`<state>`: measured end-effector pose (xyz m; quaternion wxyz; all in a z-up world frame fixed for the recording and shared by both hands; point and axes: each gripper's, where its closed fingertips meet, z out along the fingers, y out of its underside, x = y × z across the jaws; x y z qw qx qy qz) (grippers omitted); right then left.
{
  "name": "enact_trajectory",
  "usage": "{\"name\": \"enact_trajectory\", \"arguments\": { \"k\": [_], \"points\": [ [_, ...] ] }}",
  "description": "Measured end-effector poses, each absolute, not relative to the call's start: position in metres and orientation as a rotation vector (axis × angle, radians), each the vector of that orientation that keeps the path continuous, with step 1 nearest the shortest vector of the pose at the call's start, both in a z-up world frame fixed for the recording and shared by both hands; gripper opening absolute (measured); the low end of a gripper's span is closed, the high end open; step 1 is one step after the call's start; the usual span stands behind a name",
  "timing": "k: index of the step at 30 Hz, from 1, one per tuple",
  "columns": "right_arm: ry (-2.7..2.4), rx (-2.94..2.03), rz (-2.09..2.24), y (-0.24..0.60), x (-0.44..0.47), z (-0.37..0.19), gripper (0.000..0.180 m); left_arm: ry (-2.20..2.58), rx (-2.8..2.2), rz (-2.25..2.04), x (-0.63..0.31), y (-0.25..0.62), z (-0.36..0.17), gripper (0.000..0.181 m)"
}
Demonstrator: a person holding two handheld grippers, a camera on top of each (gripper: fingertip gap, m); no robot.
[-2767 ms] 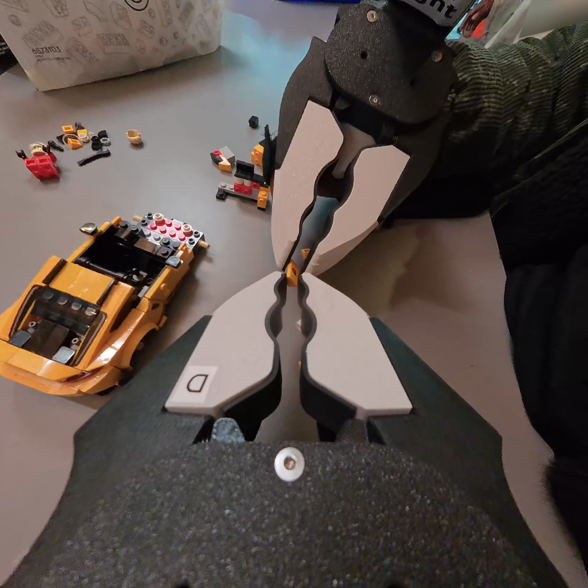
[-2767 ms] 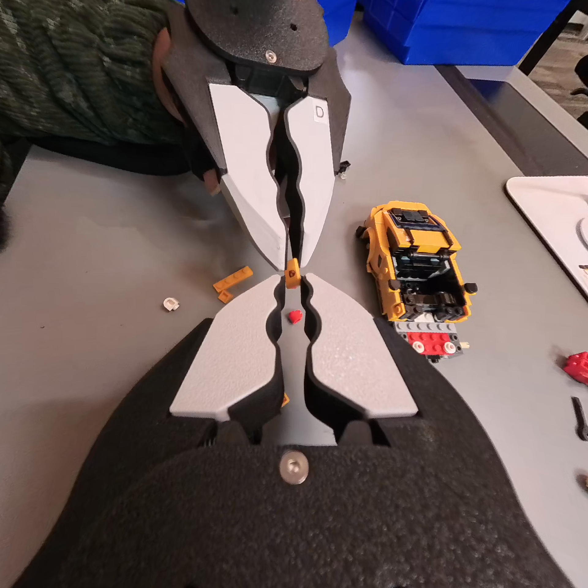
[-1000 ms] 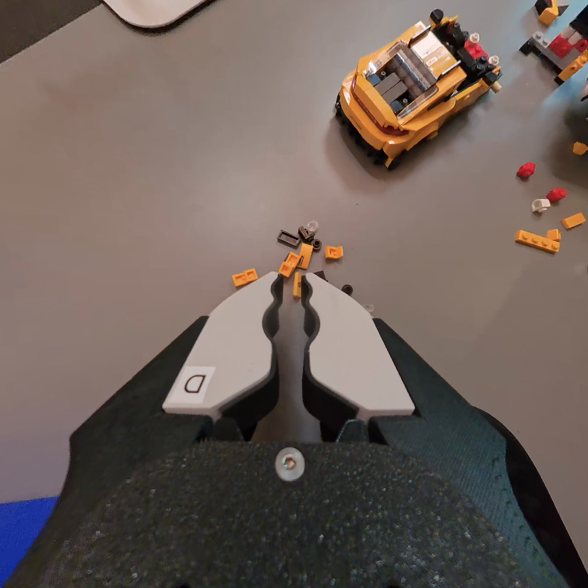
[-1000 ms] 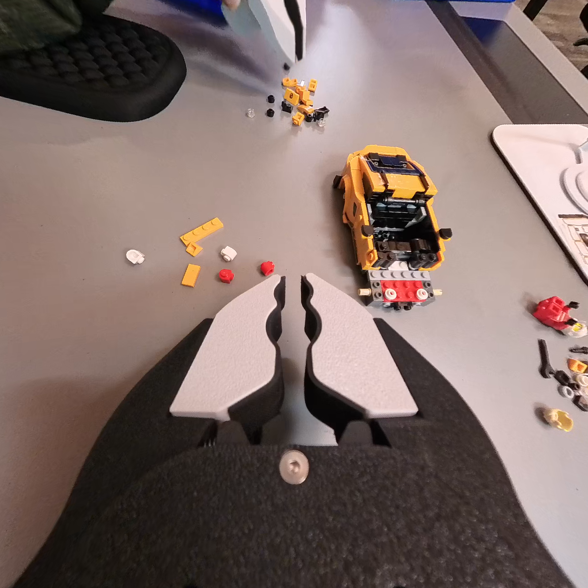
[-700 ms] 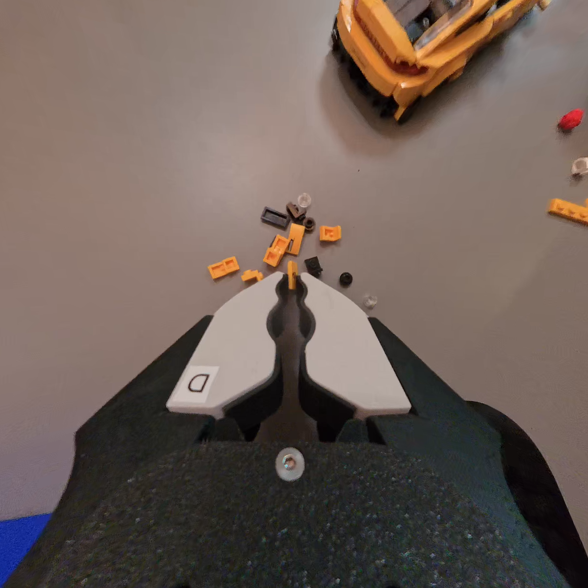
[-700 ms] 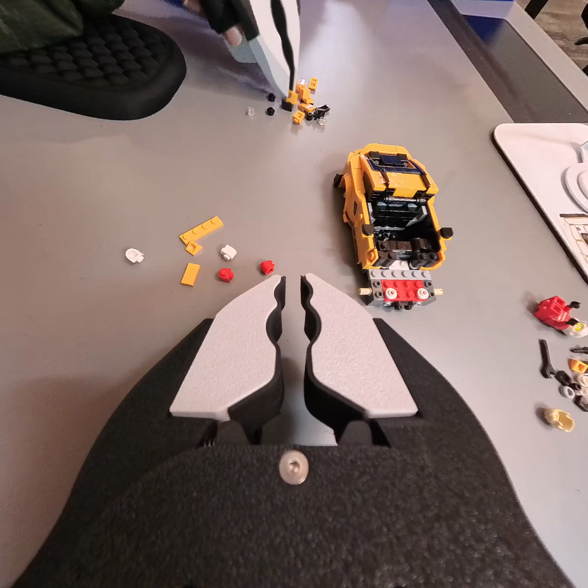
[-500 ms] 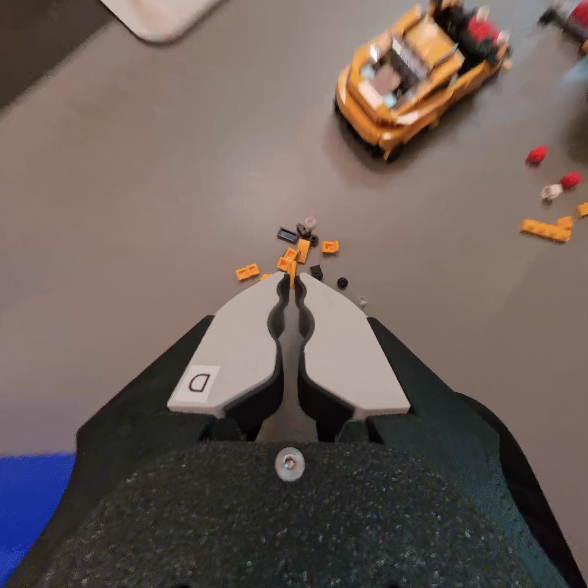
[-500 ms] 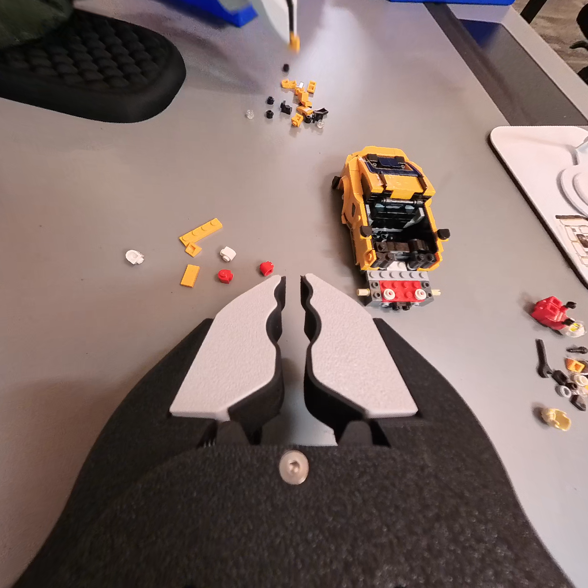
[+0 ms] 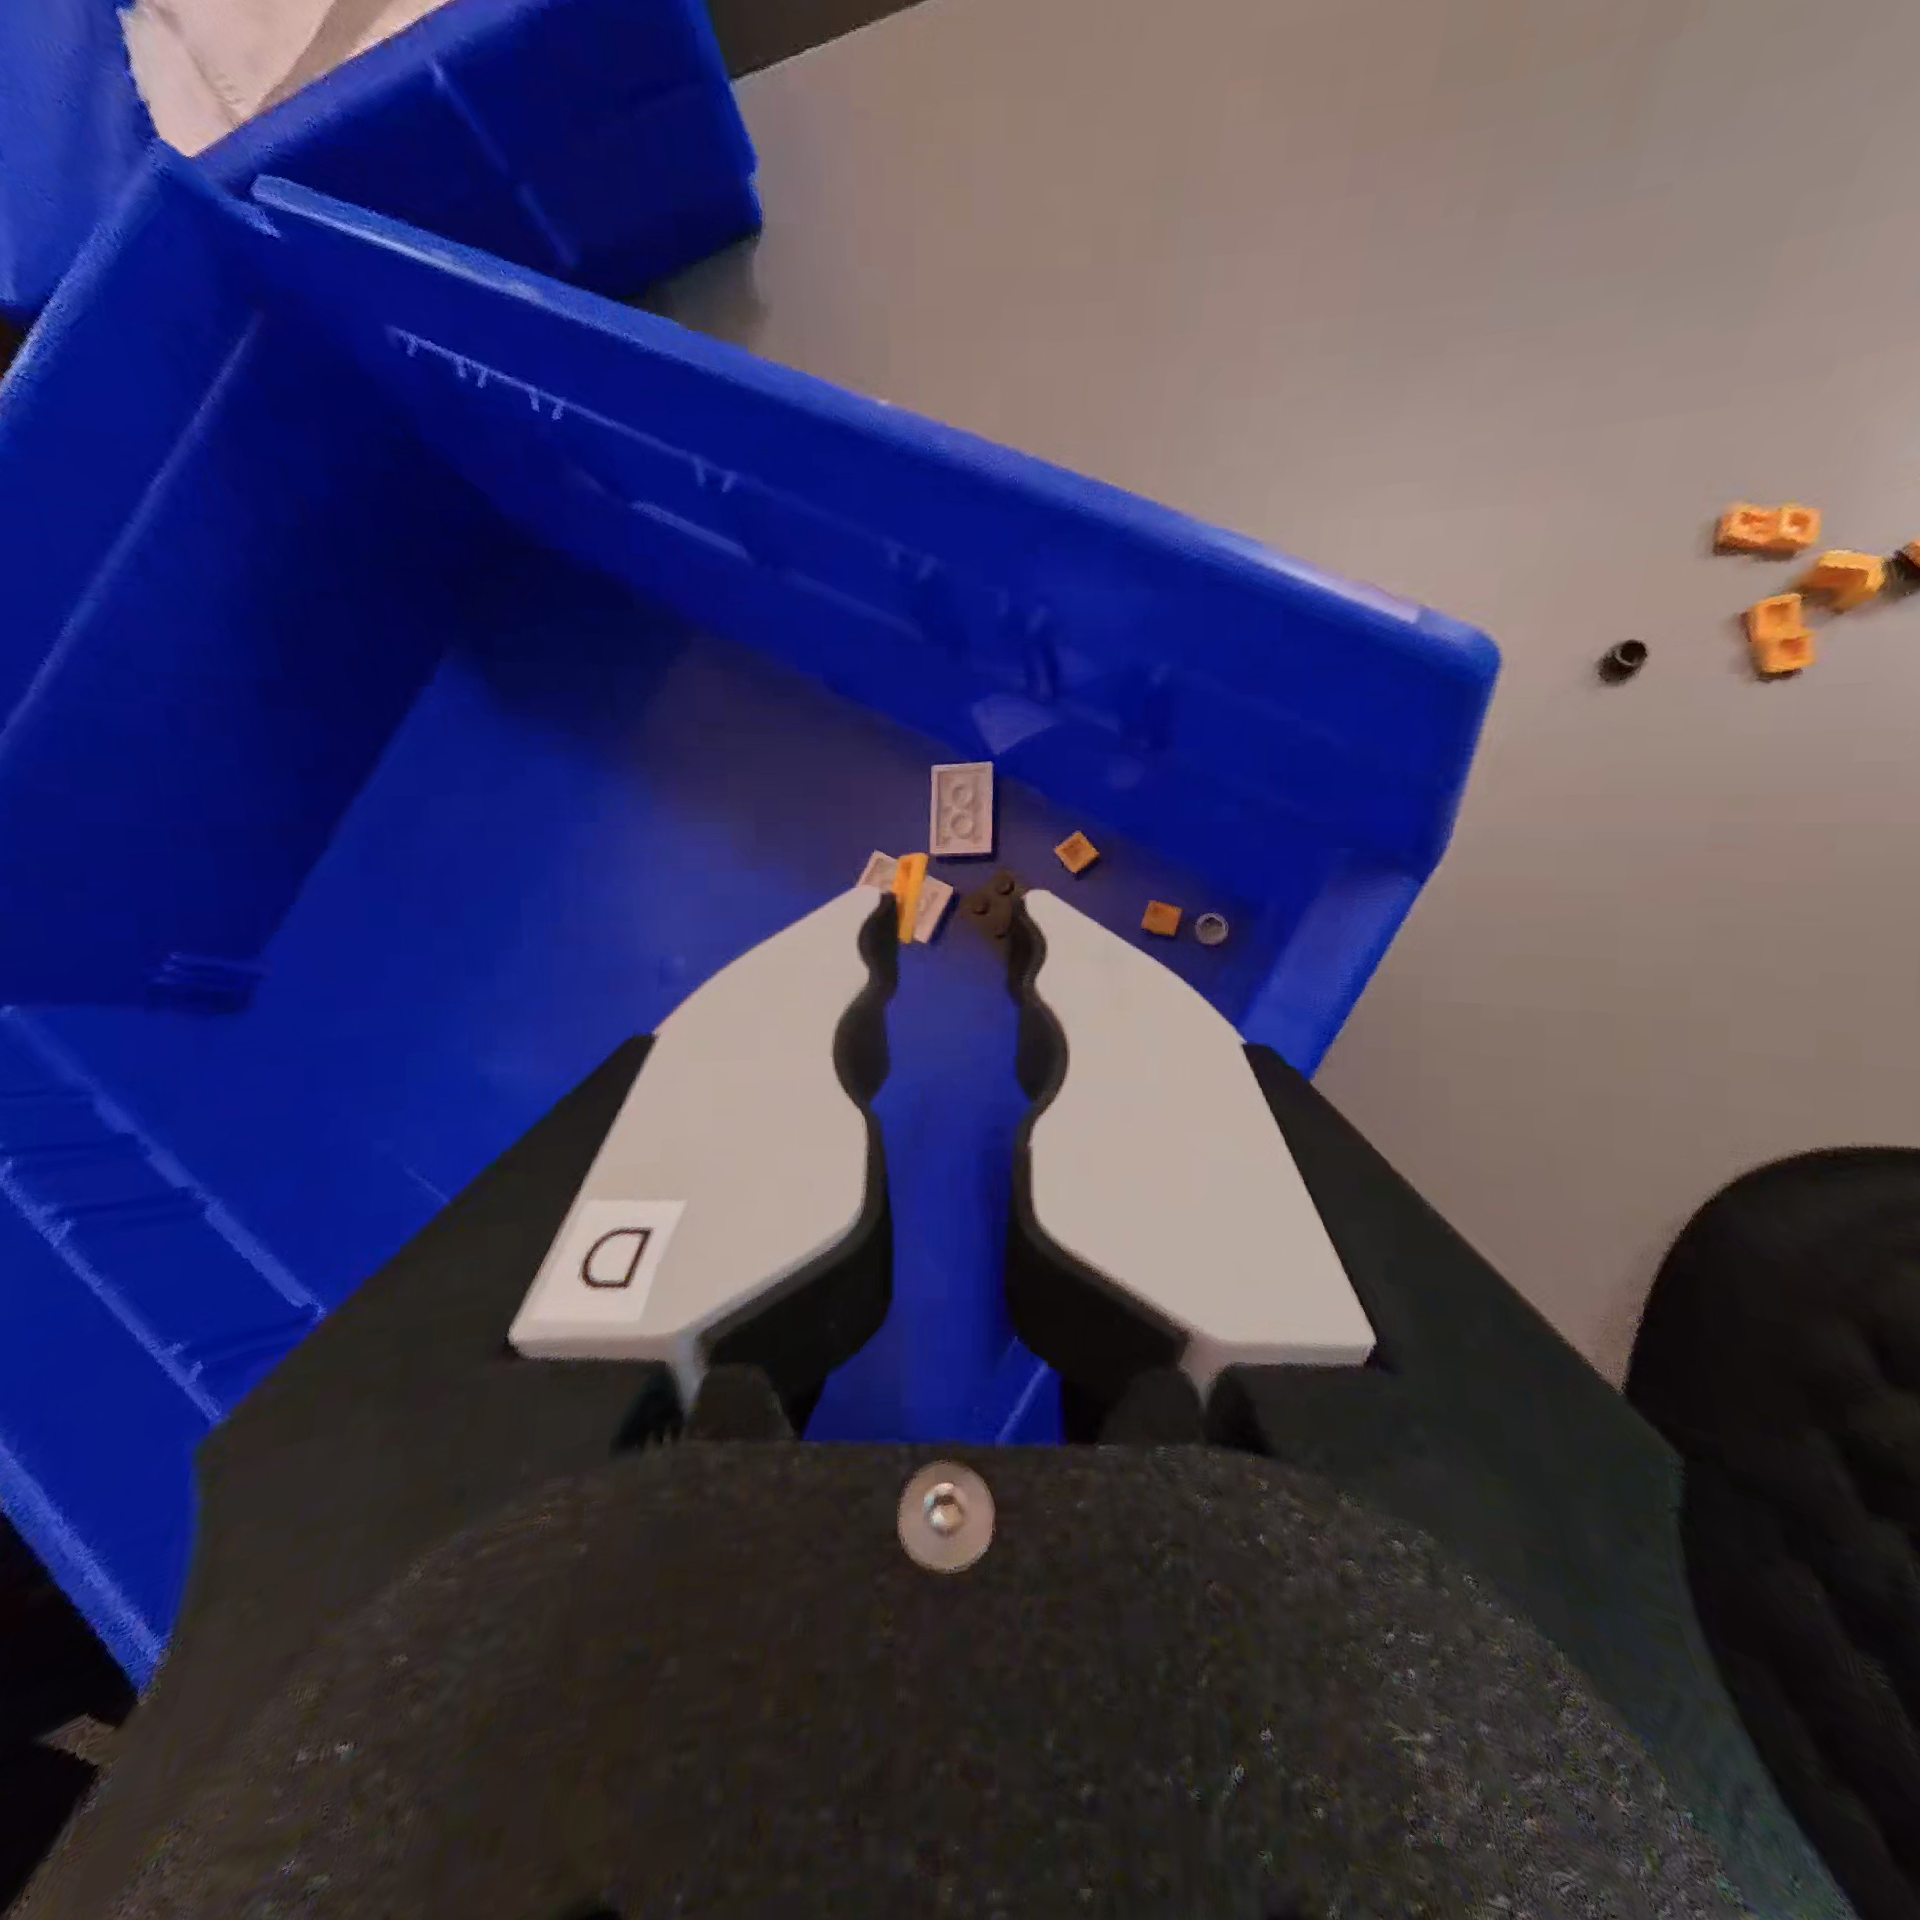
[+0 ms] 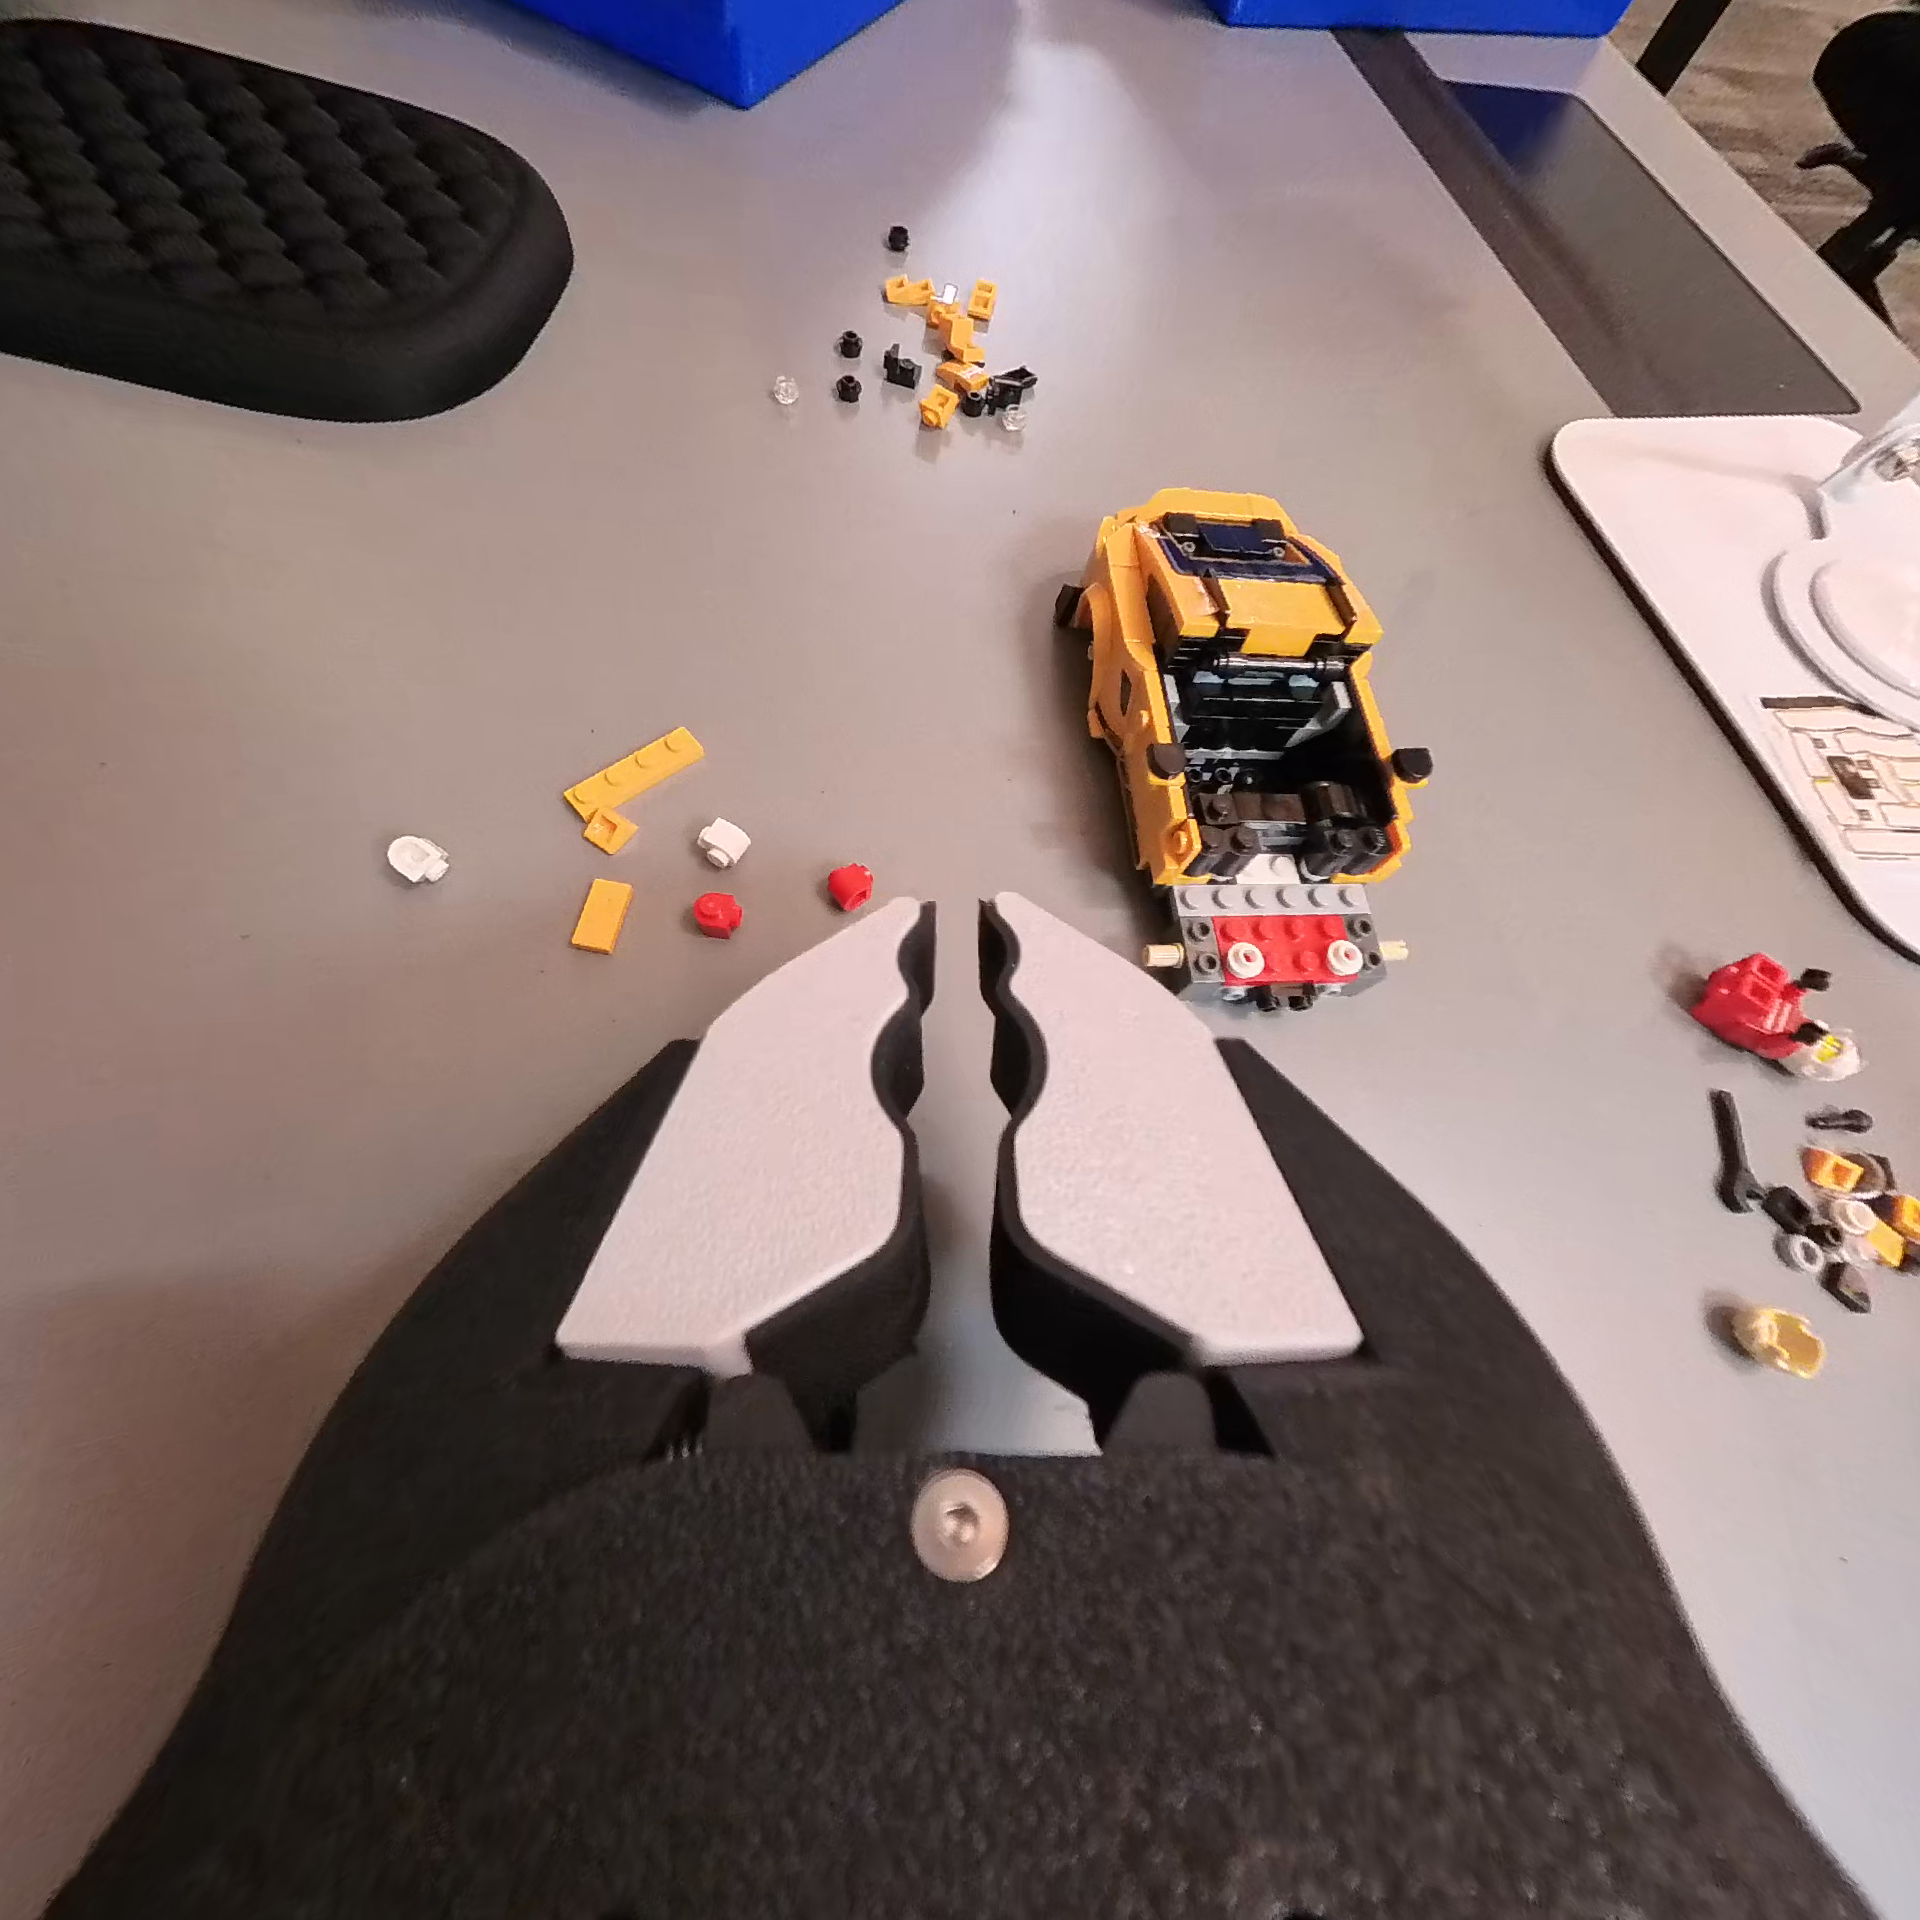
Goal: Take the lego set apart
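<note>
Lego car (image 10: 1247, 717): seen only in the right wrist view, it sits on the grey bench (image 10: 312, 623) toward its right side, half stripped, cabin open and a grey-and-red plate block sticking out of the near end.

Left wrist view
- Left tongs (image 9: 951, 914): spread fairly wide over the blue bin (image 9: 416, 831), tips pointing down into its corner. Judged to be the letting-go pose.
- Orange piece (image 9: 910, 912): a small sliver stands on edge against the inner face of the left-hand tip; whether it clings there or is already falling cannot be told.
- Bin contents: a grey two-stud plate (image 9: 962, 808), small orange tiles (image 9: 1076, 852) and a dark piece (image 9: 995, 904) lie on the bin floor close to its far wall, likely where sorted parts are collected.
- Bench beyond the bin: a few orange bits (image 9: 1782, 592) and a black stud (image 9: 1621, 661) lie loose.

Right wrist view
- Right tongs (image 10: 956, 914): nearly together with a thin gap, gripping nothing, held above the bench just left of the car's near end, likely parked for the next pull.
- Loose parts: orange plates (image 10: 634, 769), white (image 10: 724, 842) and red rounds (image 10: 850, 885) lie left of the tips; a small heap (image 10: 956, 343) sits toward the far edge; a red piece (image 10: 1756, 1003) and dark oddments lie near the right edge.
- White mat (image 10: 1683, 499): at the right edge, apart from the parts.
</note>
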<state>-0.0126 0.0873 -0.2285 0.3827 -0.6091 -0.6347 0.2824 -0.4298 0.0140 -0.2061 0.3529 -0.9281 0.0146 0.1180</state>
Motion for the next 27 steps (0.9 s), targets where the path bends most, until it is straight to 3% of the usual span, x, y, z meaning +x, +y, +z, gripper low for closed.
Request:
{"name": "enact_trajectory", "arguments": {
  "k": [7, 14, 20, 27],
  "points": [
    [-1.62, -1.564, 0.714, 0.088, -0.013, -0.231, 0.007, 0.046, -2.317, 0.358, -0.427, 0.019, -0.196, 0.034],
    [-1.606, -1.57, 0.729, 0.089, -0.012, -0.229, 0.007, 0.476, -2.104, 0.031, -0.3, 0.044, -0.166, 0.014],
    [-1.584, -1.563, 0.724, 0.091, -0.01, -0.224, 0.007, 1.024, -2.024, -0.295, -0.146, 0.045, -0.202, 0.016],
    [-1.57, -1.553, 0.709, 0.094, -0.007, -0.22, 0.007, 1.275, -2.208, -0.555, -0.065, 0.02, -0.262, 0.04]
  ]
}}
